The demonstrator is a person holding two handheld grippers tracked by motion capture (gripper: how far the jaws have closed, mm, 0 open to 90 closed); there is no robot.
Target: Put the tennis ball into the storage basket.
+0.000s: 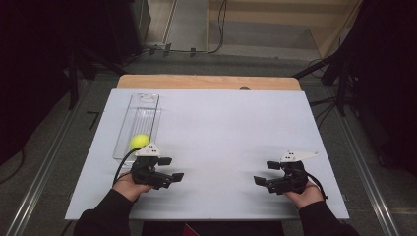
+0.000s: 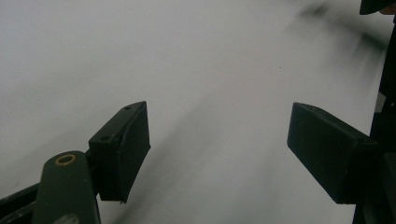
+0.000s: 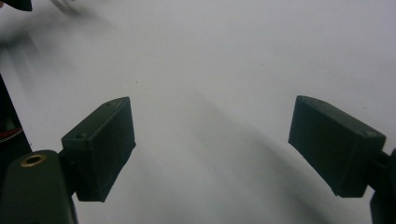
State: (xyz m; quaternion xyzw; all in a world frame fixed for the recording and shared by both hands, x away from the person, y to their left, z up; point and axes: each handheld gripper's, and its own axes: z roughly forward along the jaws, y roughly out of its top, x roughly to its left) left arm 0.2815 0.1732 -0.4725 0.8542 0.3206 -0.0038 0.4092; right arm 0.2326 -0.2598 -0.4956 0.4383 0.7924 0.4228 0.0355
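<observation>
A pale white rectangular board (image 1: 221, 128) covers the light wooden counter (image 1: 206, 81), whose far edge shows beyond it. Grey floor (image 1: 78, 137) lies to the left and right, crossed by metal rails (image 1: 366, 172). Black cables (image 1: 216, 29) trail at the far side near a pale wooden platform (image 1: 275, 19). Both far corners are dark.

Left claw (image 1: 171, 168) hides the tray's (image 1: 142, 109) near end.

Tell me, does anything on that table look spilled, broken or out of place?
Nothing stands out. The yellow ball sits inside the clear tray, which lies straight on the white table. Both tongs, left and right, are open and empty.
</observation>
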